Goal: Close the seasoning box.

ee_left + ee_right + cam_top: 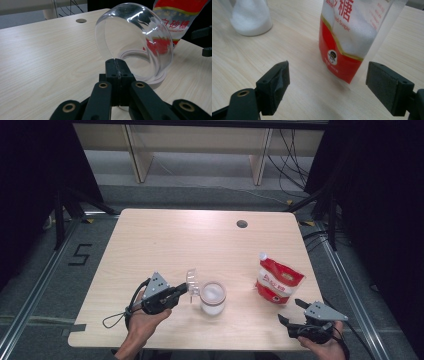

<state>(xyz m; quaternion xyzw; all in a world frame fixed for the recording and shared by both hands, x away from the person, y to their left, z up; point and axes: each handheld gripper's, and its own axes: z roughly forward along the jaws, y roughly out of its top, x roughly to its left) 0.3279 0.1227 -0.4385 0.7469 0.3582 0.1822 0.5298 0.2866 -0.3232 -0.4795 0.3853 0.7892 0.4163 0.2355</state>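
Note:
A clear domed lid (193,282) (130,35) stands on edge just left of a small clear jar (213,297) that holds white sugar. My left gripper (187,290) (117,63) is shut on the lid's lower rim, and the jar's rim (157,82) shows behind the lid. A red and white sugar bag (276,280) (347,37) stands at the right of the table. My right gripper (289,309) (332,83) is open near the front right corner and points at the bag, with its pads apart from it. In the right gripper view the jar (252,20) sits at the upper left.
The light wooden table (165,245) has a round cable hole (242,224) near its far edge. Wooden furniture legs and cables stand on the floor beyond it. Dark curtains hang on both sides.

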